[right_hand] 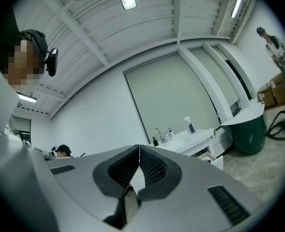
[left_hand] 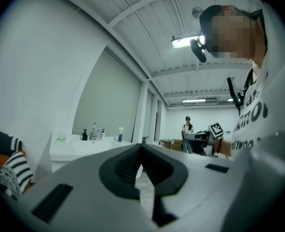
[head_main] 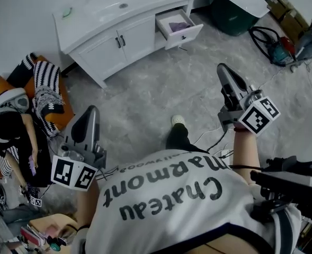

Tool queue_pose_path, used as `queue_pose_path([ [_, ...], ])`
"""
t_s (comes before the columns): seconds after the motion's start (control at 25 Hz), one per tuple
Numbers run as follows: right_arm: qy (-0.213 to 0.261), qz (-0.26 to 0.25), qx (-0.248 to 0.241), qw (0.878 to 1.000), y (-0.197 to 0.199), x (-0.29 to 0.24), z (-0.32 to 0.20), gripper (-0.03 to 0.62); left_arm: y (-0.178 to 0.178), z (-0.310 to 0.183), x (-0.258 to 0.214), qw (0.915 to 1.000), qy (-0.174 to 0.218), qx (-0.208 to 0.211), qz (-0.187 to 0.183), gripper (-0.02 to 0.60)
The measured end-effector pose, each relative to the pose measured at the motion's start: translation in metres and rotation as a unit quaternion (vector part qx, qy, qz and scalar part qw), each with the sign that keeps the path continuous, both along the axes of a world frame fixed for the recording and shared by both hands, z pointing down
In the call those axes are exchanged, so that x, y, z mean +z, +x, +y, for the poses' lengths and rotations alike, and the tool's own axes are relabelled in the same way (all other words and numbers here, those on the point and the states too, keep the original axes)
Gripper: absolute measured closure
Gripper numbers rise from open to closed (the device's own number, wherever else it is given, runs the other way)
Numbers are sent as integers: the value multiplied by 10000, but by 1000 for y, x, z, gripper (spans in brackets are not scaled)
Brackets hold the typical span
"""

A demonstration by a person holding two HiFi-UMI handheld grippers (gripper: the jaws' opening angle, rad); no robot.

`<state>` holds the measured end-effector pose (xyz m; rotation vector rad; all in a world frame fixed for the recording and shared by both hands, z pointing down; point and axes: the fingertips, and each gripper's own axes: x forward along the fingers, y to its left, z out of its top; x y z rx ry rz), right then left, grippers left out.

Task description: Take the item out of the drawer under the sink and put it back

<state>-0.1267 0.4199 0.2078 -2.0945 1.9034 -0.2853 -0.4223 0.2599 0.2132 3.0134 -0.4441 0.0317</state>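
Grey floor (head_main: 145,89) spreads in front of the white vanity (head_main: 108,41). The vanity's right drawer (head_main: 185,36) stands pulled open, well apart from both grippers. The left gripper (head_main: 92,111) and right gripper (head_main: 223,69) are each clenched tip to tip with nothing between the jaws. A purplish item (head_main: 178,25) lies inside the drawer.
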Motion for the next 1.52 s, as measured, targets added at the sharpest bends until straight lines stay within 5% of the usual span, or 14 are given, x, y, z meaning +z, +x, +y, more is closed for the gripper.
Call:
queue_pose_path([
  [0.64,-245,210,-953,9949,176,12,-109,582,159,-81,-6,9920,-392,-1176,238,572],
  [0.96,-255,296,-1136,9928,180,11,-123,582,162,-80,-7,9906,-326,-1283,350,572],
  [1.52,-284,118,-1215,9921,272,21,-171,582,245,-121,-9,9886,-289,-1462,215,572],
])
